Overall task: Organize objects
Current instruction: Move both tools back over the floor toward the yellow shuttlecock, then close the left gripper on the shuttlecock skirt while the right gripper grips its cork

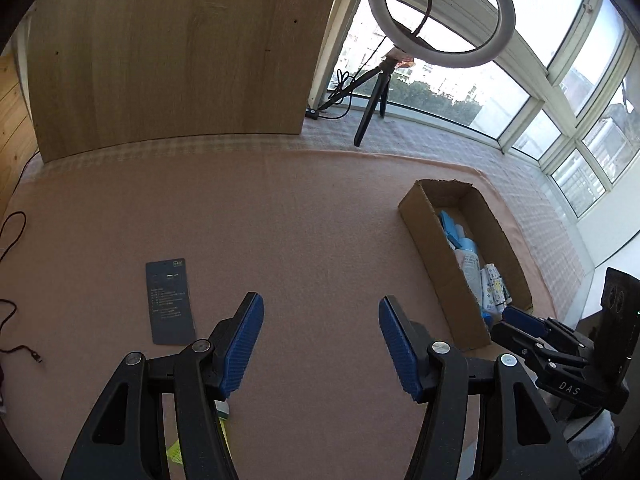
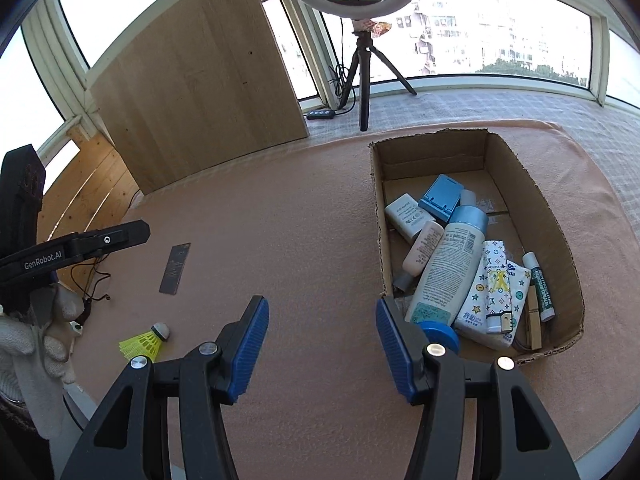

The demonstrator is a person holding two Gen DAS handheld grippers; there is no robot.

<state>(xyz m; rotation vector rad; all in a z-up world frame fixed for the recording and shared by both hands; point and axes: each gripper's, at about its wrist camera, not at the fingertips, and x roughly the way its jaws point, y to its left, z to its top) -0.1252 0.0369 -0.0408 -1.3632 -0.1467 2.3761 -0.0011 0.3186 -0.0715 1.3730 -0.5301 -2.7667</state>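
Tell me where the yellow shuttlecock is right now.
In the right wrist view the shuttlecock lies on the pink cloth at lower left, outside the cardboard box, near the dark card.

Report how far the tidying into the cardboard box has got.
Done: the cardboard box already holds the white lotion bottle, a blue stand, a lip balm and more. In hand: nothing; left gripper and right gripper are open. Left: the shuttlecock and dark card on the cloth.
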